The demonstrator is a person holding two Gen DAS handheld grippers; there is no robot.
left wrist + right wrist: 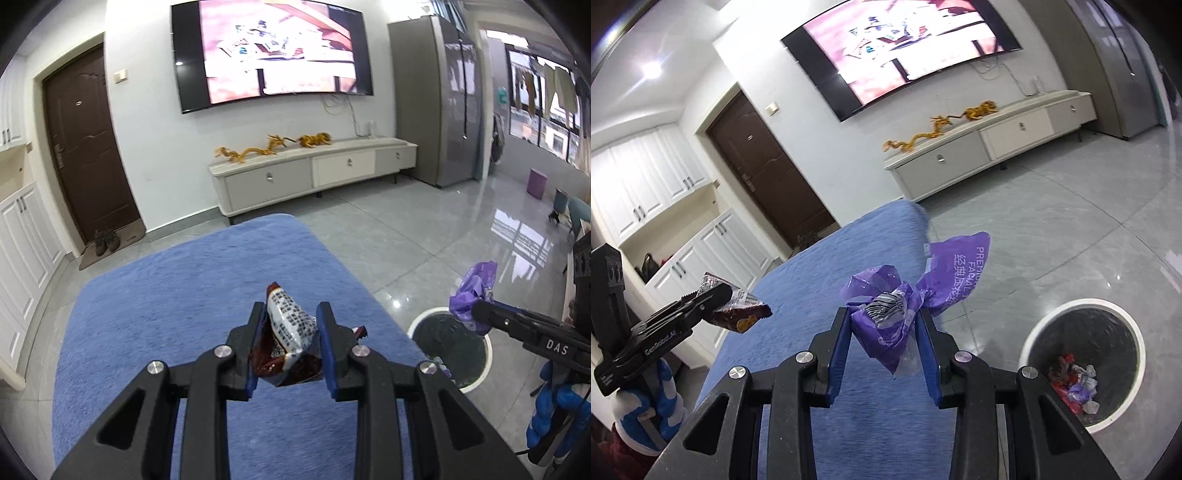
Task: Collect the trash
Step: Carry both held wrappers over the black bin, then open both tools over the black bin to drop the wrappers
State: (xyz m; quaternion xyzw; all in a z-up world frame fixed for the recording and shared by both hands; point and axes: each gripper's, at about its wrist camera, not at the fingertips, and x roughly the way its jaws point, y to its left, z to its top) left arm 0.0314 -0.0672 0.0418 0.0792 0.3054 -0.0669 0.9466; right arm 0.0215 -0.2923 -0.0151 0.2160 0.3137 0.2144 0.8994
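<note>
While both my grippers are loaded, this is how things stand:

Left gripper (pixel 291 325): jaws pinching a brown and white snack wrapper (pixel 291 328), held clear above the blue cloth (pixel 155 325).

Right gripper (pixel 884 326): jaws pinching a crumpled purple plastic wrapper (pixel 897 317), its loose printed end sticking out beyond my fingertips.

Handling: both look featherlight, soft and crinkly, probably slick film. I judge a grip on the bunched middle safest, since a loose flap could slide free.

Bin: white-rimmed trash bin (pixel 1082 365) on the floor just beside the cloth, to my right, already holding scraps.

Surface: the cloth is fuzzy and bare where I can see it.

Room: glossy grey tiled floor (pixel 388 229), wall TV (pixel 273 55), low cabinet (pixel 314 170), brown door (pixel 88 147).
</note>
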